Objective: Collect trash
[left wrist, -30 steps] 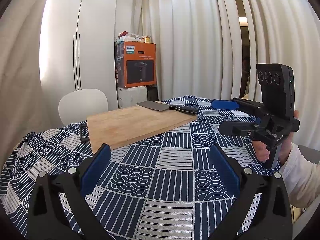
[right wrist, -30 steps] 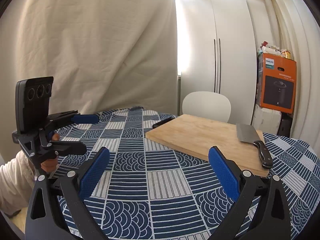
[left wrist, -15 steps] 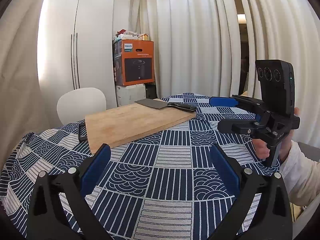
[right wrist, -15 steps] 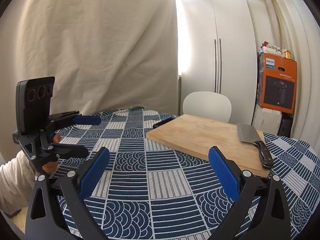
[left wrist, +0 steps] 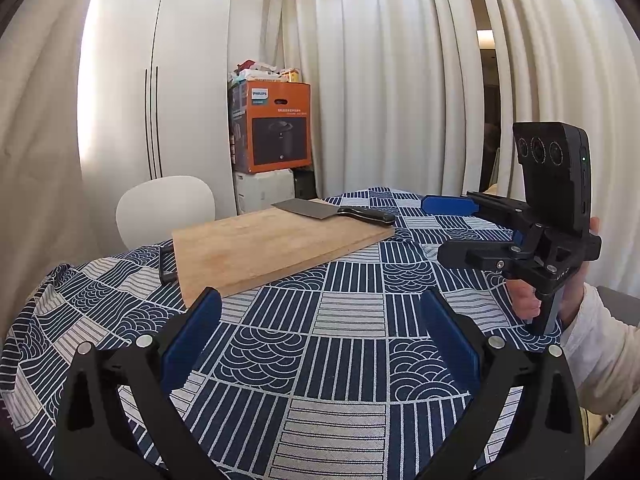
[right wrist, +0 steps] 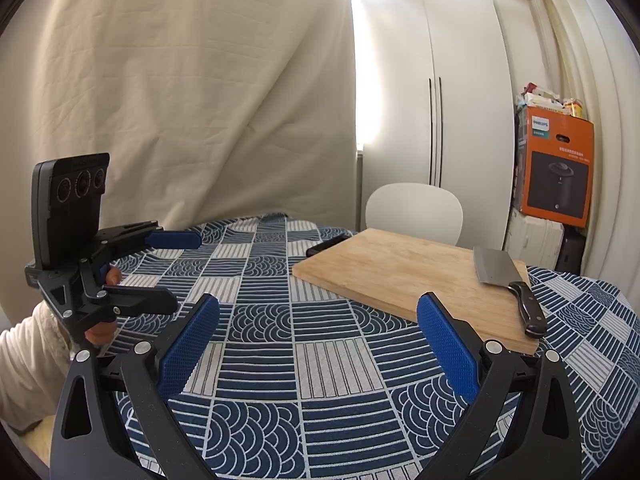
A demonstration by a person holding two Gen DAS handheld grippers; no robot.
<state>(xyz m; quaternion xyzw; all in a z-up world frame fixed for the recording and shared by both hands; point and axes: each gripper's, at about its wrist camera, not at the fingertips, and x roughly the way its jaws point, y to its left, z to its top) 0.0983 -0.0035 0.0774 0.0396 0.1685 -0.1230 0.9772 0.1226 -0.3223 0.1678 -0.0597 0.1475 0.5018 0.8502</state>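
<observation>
Both my hand-held grippers, left (left wrist: 320, 344) and right (right wrist: 318, 344), hang released, empty; no trash visible; rectangular wooden cutting board (right wrist: 404, 276) at one o'clock, nearer my right.

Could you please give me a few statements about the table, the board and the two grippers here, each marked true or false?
1. The cleaver lies on the wooden cutting board. True.
2. The left gripper is shut on a wrapper. False: it is open and empty.
3. The right gripper is open. True.
4. The tablecloth is plain red. False: it is patterned navy and white.
5. A white chair stands behind the board. True.
</observation>
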